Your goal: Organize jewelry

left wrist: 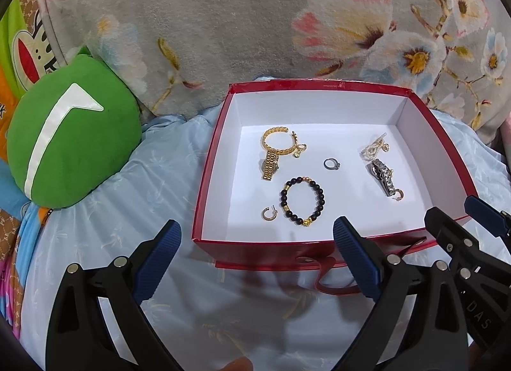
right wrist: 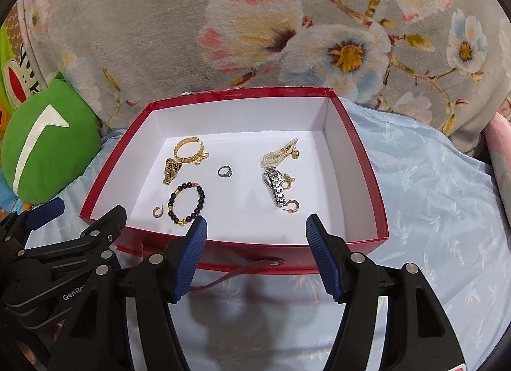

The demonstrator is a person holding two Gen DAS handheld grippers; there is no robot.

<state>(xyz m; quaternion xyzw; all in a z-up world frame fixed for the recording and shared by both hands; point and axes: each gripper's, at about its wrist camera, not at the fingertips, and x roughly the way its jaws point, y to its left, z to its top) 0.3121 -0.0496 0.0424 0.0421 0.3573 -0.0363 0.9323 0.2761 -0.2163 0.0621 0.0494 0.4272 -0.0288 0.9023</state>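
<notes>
A red box [left wrist: 207, 179] [right wrist: 105, 176] with a white inside lies open on a light blue sheet. In it lie a gold bangle [left wrist: 277, 142] [right wrist: 188, 150], a gold watch [left wrist: 270, 165] [right wrist: 171, 170], a black bead bracelet [left wrist: 301, 200] [right wrist: 187, 203], a silver ring [left wrist: 331, 164] [right wrist: 224, 171], a pearl string [left wrist: 373, 147] [right wrist: 281, 152], a silver watch [left wrist: 385, 179] [right wrist: 276, 187] and gold hoop earrings [left wrist: 267, 213] [right wrist: 292, 206]. My left gripper [left wrist: 255, 248] and my right gripper [right wrist: 255, 243] both hover open before the box's near wall, holding nothing.
A green round cushion [left wrist: 68, 141] [right wrist: 48, 144] lies left of the box. A grey flowered blanket [left wrist: 223, 19] [right wrist: 159, 19] rises behind it. A red strap [left wrist: 332, 281] [right wrist: 236, 272] hangs from the box's front. Blue sheet [right wrist: 431, 211] spreads to the right.
</notes>
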